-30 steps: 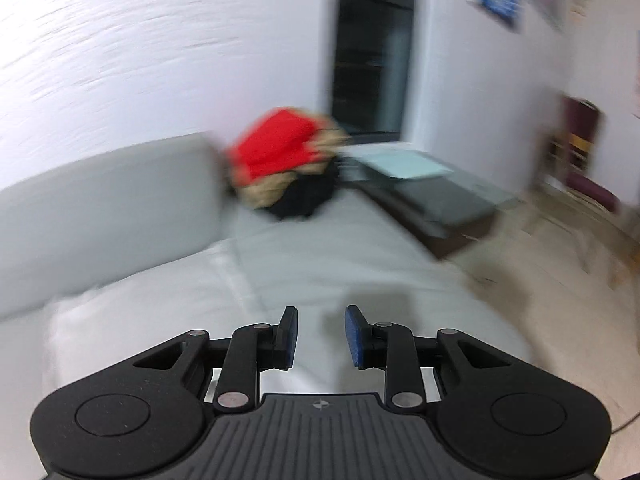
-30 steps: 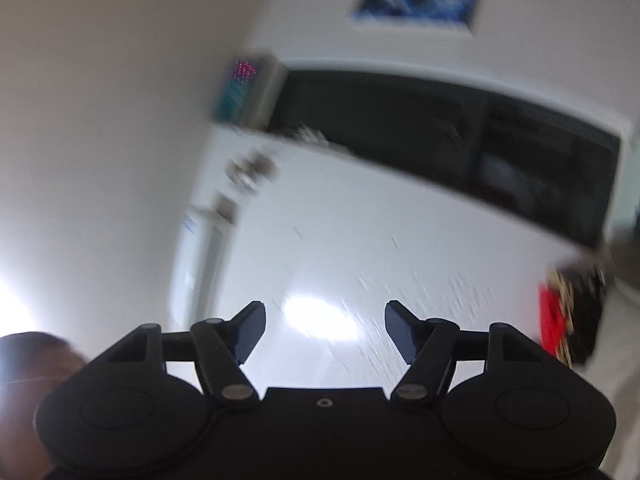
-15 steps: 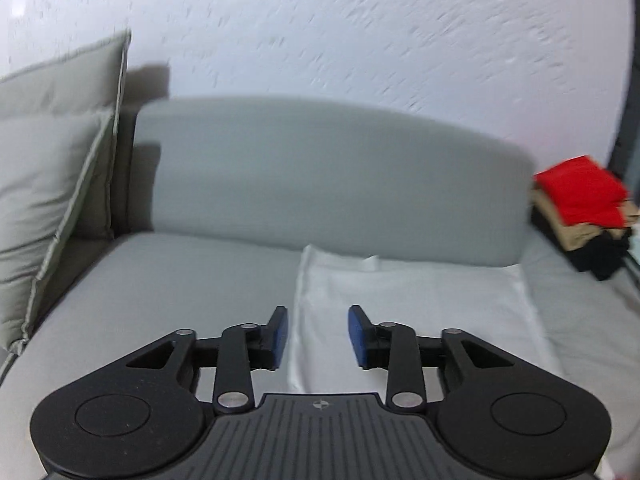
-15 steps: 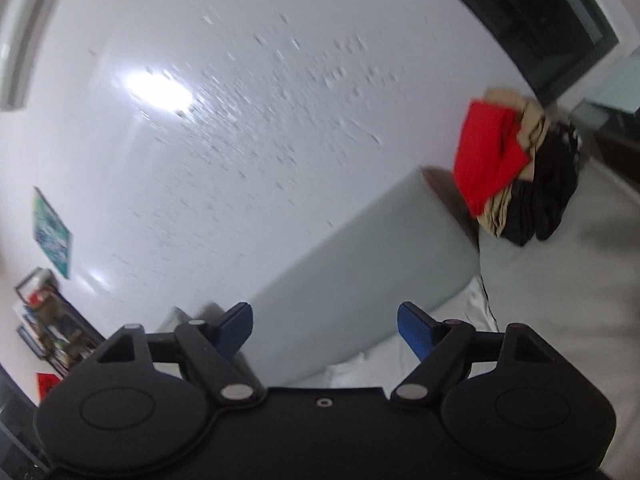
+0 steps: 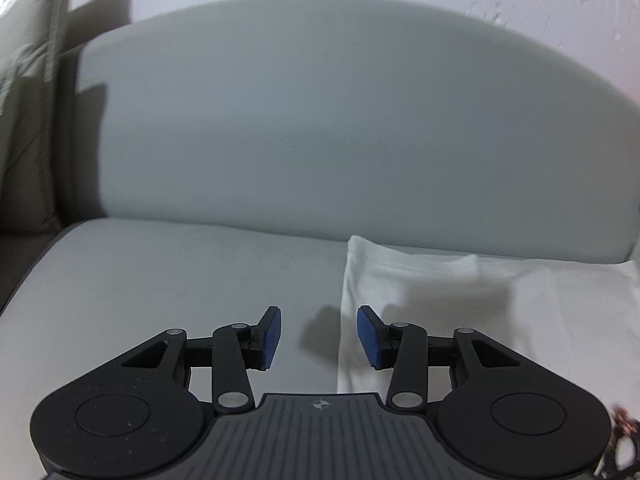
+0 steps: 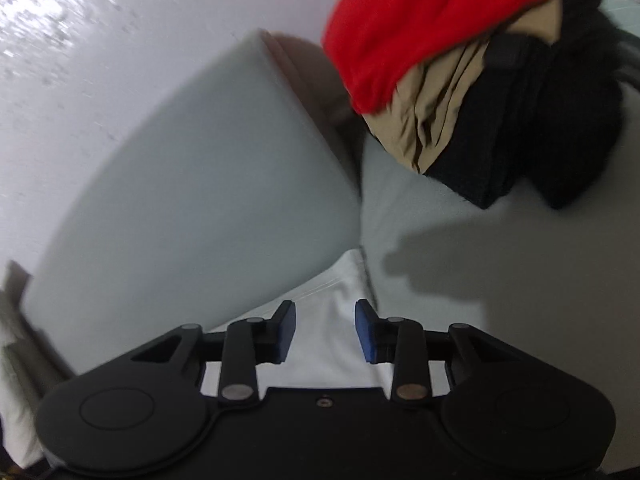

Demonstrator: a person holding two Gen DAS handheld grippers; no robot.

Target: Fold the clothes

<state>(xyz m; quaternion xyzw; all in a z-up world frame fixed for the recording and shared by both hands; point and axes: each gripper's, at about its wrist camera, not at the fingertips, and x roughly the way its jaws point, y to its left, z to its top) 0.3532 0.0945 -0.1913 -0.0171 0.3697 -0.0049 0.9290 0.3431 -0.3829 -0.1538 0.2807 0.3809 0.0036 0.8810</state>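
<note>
Sofa (image 5: 160,280) seat carries a white garment (image 5: 500,312), spread flat against the backrest (image 5: 320,120). The left gripper (image 5: 319,336) hovers over the garment's left edge, jaws parted, holding nothing. The right gripper (image 6: 325,332) hovers over the garment's far right corner, jaws likewise apart and empty. Beyond that corner, a pile of red, tan and black clothes (image 6: 480,72) sits on the sofa.

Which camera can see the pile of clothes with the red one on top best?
The right wrist view. The clothes pile fills its top right corner: red on top, tan beneath, black at the bottom, sitting on the sofa. The left wrist view does not show the pile, only the white garment and the sofa back.
</note>
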